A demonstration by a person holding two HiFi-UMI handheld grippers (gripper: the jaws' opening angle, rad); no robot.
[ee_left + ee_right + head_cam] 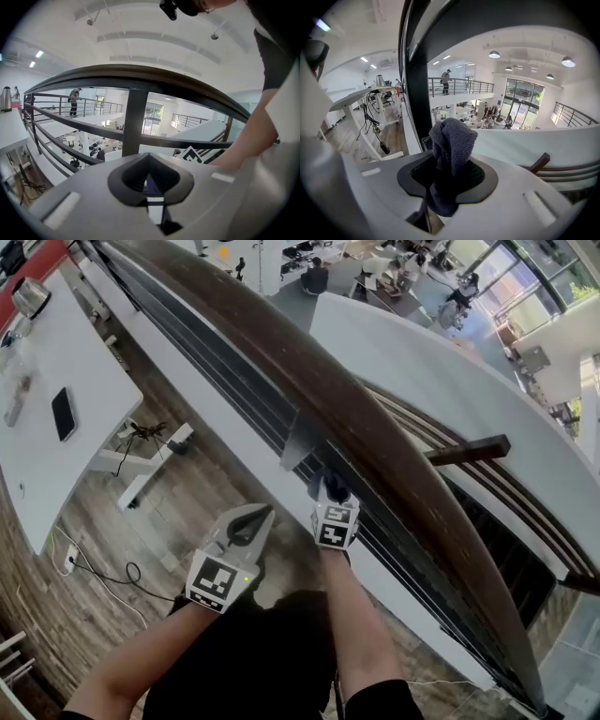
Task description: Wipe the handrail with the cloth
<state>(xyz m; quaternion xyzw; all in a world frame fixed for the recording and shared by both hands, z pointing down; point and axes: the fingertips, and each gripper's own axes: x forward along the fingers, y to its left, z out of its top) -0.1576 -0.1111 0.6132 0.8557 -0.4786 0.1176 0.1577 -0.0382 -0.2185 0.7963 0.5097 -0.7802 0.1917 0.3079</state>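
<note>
Nearest us hung the left gripper [261,514], jaws together on nothing, well short of the railing. Just ahead of it, the right gripper [330,487] was clamped on the cloth [452,140], a grey wad poking out past the jaws, close beside a post [417,93]. Above and beyond the cloth ran the handrail [375,427], its long axis slanting from far left to near right across the head view. We judged the right arm much the nearer: the cloth needed only to rise onto the rail's top, then travel along that slant. Far below lay an open hall.
</note>
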